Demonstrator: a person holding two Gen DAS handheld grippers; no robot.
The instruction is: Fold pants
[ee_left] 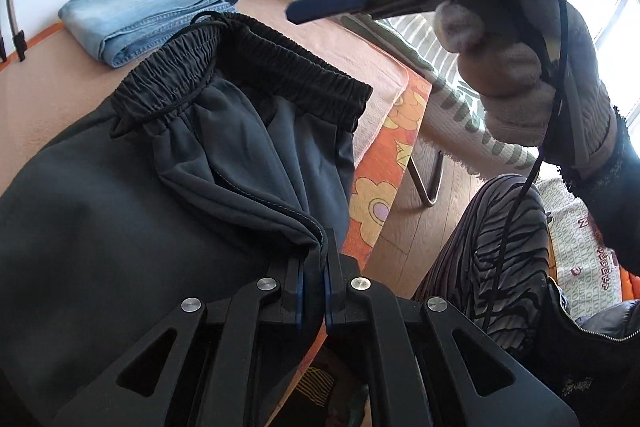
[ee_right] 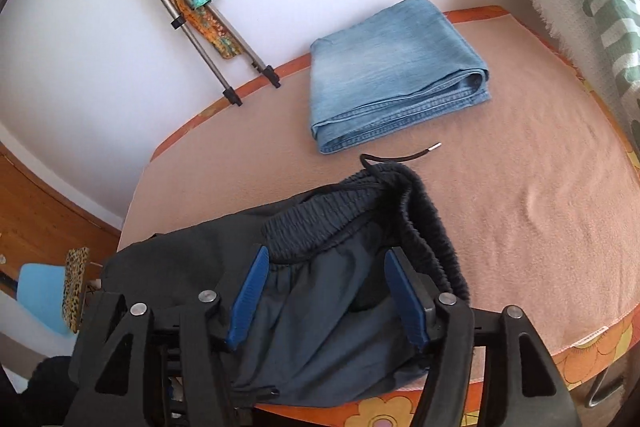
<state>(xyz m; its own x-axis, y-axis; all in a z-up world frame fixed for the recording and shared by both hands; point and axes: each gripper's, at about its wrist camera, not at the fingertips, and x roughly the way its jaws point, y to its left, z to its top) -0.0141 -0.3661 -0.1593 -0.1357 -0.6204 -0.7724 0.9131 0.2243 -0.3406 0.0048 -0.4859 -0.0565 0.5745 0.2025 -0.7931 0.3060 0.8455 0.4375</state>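
left wrist: left gripper (ee_left: 314, 291) clamping pants (ee_left: 160, 195)

The pants (ee_left: 120, 207) are dark charcoal grey, their gathered waistband (ee_right: 340, 215) near black. The folded jeans (ee_right: 392, 67) are faded light blue. The blanket (ee_right: 520, 187) is pale peach over an orange cloth (ee_left: 380, 179) with yellow flowers. Both grippers are black with blue pads (ee_right: 248, 291) — the glove (ee_left: 520, 75) beige, the trouser leg (ee_left: 492, 259) zebra-striped grey and black.
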